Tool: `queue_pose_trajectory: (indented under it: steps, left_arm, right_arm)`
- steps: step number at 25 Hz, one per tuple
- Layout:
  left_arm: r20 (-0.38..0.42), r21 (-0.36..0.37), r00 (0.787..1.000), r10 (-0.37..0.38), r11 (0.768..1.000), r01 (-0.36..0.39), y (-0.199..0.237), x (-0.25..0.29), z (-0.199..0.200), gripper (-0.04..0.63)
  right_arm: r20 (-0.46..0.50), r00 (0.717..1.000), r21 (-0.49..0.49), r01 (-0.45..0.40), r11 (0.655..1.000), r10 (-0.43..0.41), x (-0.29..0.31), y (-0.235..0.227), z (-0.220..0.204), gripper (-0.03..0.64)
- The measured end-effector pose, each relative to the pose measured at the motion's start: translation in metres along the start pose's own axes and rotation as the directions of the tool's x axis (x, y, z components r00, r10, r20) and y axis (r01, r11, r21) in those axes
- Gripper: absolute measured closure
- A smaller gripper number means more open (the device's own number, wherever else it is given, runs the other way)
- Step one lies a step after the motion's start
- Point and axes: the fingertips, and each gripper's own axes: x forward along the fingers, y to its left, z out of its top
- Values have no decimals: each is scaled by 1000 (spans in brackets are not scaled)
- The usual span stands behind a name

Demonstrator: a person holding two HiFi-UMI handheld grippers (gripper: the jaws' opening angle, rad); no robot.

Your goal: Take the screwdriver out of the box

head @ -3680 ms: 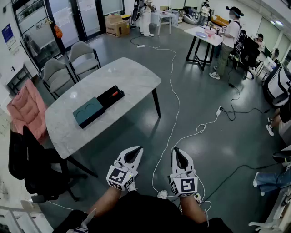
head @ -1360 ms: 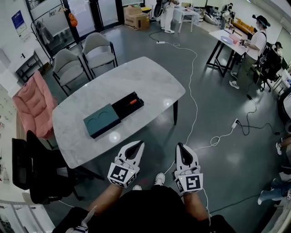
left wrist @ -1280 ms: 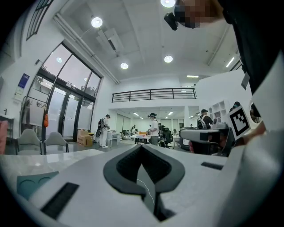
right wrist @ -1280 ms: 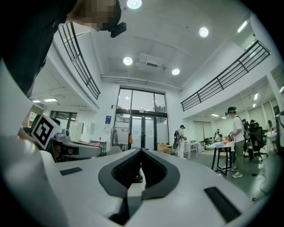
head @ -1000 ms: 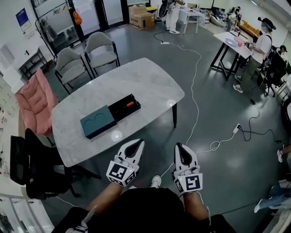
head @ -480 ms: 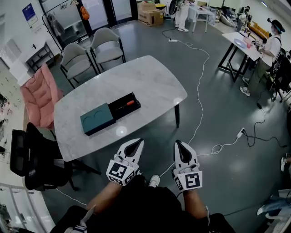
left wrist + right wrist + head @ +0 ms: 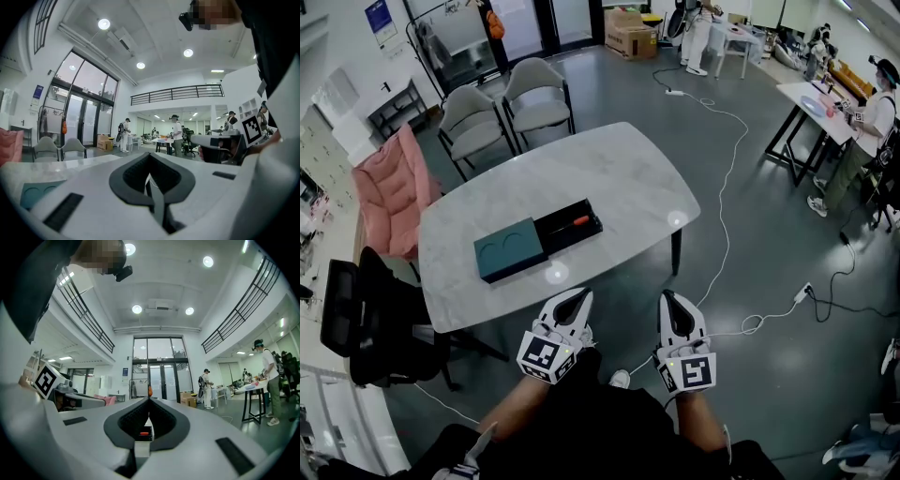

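On the white marble table (image 7: 619,178) lies a black open box (image 7: 569,228) with its teal lid (image 7: 510,249) beside it on the left. Inside the box is the screwdriver (image 7: 580,221), which has an orange-red handle. My left gripper (image 7: 580,293) and right gripper (image 7: 667,295) are held side by side short of the table's near edge, both shut and empty, pointing at the table. In the right gripper view the orange handle (image 7: 145,432) shows through the gap behind the shut jaws. The teal lid (image 7: 33,195) shows low left in the left gripper view.
Two grey chairs (image 7: 508,98) stand behind the table, and a pink jacket (image 7: 386,191) hangs on a chair at the left. A black office chair (image 7: 370,323) sits near the table's left corner. White cables (image 7: 727,187) run over the floor on the right. People work at far tables (image 7: 814,98).
The table and box have come nearer and shifted a little in the head view as the person walks up. Both grippers stay shut in front of the body.
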Motion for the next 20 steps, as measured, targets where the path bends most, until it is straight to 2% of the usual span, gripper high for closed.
queue_pose_trajectory:
  steps: [11, 20]
  left_arm:
    - [15, -22, 1000, 3, 1000, -2, 54, 37, 2, 591]
    - [14, -47, 1000, 28, 999, -27, 113, 64, 4, 591]
  right_arm:
    - [-10, 1000, -33, -24, 999, 24, 68, -2, -1, 594]
    - [-16, 999, -7, -45, 999, 45, 138, -3, -6, 594]
